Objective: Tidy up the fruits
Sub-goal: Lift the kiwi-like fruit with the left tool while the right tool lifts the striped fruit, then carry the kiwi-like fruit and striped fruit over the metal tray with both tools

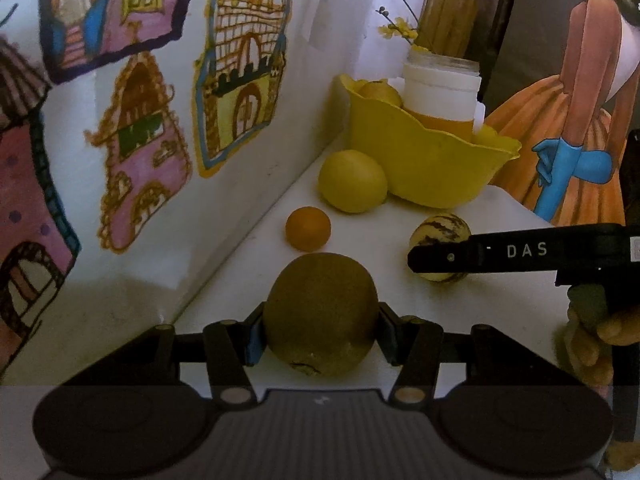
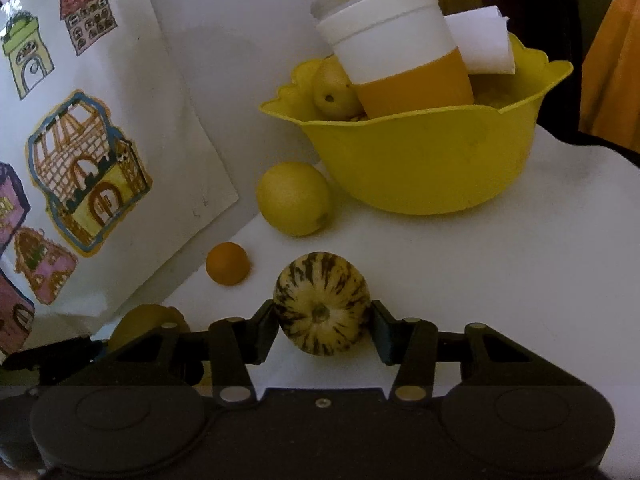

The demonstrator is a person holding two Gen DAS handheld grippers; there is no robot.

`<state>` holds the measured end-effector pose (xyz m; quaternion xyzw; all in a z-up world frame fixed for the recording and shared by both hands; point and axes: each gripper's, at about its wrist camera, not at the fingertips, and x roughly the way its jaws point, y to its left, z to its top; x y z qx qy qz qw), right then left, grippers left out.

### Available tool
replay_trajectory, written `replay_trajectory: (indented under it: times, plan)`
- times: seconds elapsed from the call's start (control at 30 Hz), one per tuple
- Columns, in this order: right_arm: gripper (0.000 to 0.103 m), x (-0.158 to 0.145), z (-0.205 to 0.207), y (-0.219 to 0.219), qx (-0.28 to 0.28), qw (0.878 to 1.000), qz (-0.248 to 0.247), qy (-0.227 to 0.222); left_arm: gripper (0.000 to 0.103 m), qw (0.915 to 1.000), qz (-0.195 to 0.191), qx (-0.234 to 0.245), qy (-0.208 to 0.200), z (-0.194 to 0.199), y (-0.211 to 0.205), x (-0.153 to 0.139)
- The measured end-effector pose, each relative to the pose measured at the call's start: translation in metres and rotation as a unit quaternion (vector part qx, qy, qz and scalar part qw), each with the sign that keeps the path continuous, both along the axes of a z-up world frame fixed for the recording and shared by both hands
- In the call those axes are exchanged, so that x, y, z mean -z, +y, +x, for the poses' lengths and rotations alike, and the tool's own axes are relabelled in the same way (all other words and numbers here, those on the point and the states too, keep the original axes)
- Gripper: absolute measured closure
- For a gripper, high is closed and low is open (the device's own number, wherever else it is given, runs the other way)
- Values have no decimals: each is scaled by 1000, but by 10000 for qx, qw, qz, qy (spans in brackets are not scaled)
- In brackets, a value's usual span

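Our left tool (image 1: 320, 330) is clenched on the kiwi (image 1: 320, 312) near the surface's (image 2: 500, 280) left edge by the wall. Beyond it sit an orange (image 1: 308, 228) and a lemon (image 1: 352, 180); the lemon touches the bowl (image 2: 420, 160). Our right tool (image 2: 324, 320) brackets the striped melon (image 2: 322, 304), though we cannot tell whether it grips.

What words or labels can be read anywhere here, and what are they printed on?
"DAS": white letters on the black finger of the right gripper, seen from the left wrist camera.
A pale sticker at that finger's far right edge is too blurred to read.
Nothing else carries readable text.
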<state>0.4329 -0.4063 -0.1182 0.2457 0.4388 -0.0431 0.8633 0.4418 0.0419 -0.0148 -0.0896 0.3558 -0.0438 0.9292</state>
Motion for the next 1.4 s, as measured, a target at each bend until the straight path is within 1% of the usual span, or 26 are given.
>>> replay_trajectory:
  times: [0.17, 0.3, 0.4, 0.57, 0.83, 0.93, 1.17, 1.4]
  plan:
    - [53, -8, -8, 0, 25, 9999, 50, -154, 45, 9999, 2, 59, -126, -10, -3, -5]
    - [53, -21, -20, -1, 102, 9992, 177, -344, 45, 9997, -129, 75, -203, -21, -4, -11]
    - [53, -36, -32, 0, 109, 9986, 214, -477, 45, 9994, -169, 69, -277, -31, -7, -18]
    - [53, -71, -60, 1, 116, 9977, 179, -649, 45, 9988, -307, -13, -380, -54, -13, -34]
    - [53, -130, -134, 2, 180, 9964, -158, -819, 45, 9973, -491, 45, -544, -97, -36, -65]
    - [53, -145, -166, -1, 233, 9957, -270, -857, 45, 9969, -514, 153, -572, -115, -50, -74]
    - [53, -158, -250, -11, 404, 9936, -477, -945, 45, 9953, -558, 530, -595, -149, -92, -80]
    - [53, -153, -325, -12, 632, 9910, -748, -914, 45, 9924, -601, 947, -505, -174, -134, -72]
